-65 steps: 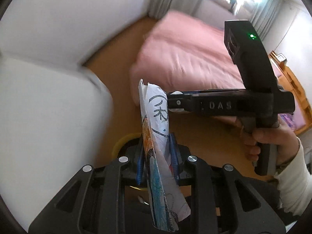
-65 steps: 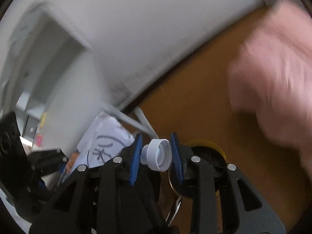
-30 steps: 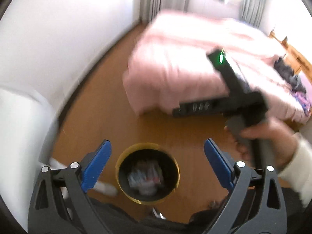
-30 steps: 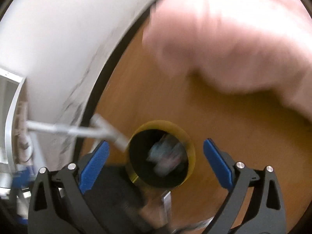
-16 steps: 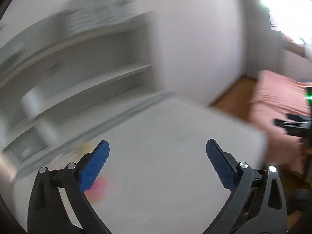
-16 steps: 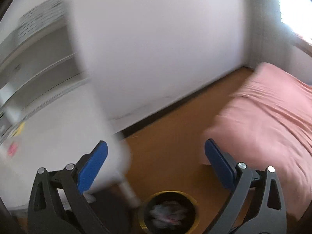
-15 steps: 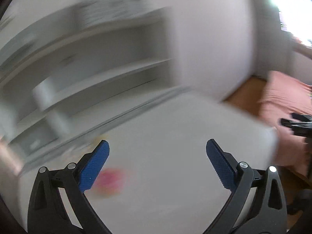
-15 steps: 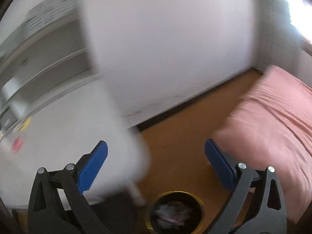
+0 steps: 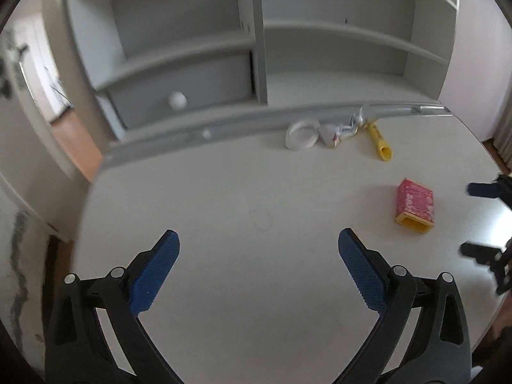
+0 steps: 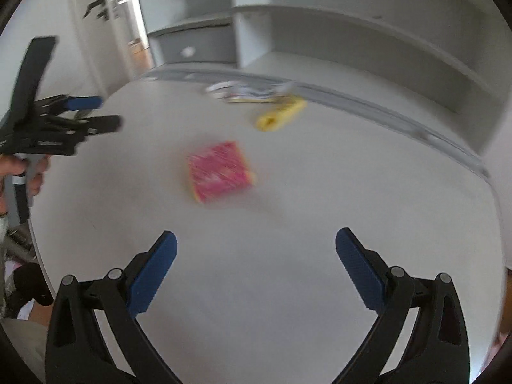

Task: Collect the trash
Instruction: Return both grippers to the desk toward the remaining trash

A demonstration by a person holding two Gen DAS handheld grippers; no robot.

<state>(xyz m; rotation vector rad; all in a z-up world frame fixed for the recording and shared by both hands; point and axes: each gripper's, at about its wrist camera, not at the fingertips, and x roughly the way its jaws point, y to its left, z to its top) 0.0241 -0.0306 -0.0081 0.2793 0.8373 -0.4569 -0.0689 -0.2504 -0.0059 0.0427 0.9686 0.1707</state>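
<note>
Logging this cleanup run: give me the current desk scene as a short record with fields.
surface: white desk below grey shelves
left gripper: open, empty, over the desk
right gripper: open, empty, over the desk
nearest trash: pink and yellow box, lying flat, open end toward the camera
trash at the back edge: yellow tube, crumpled wrapper, white ring
picked up now: nothing

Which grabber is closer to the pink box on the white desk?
Probably the right. The right gripper is open and the pink and yellow cardboard box lies nearly straight ahead of it; from the left gripper, also open, the box sits far off to the right.
</note>
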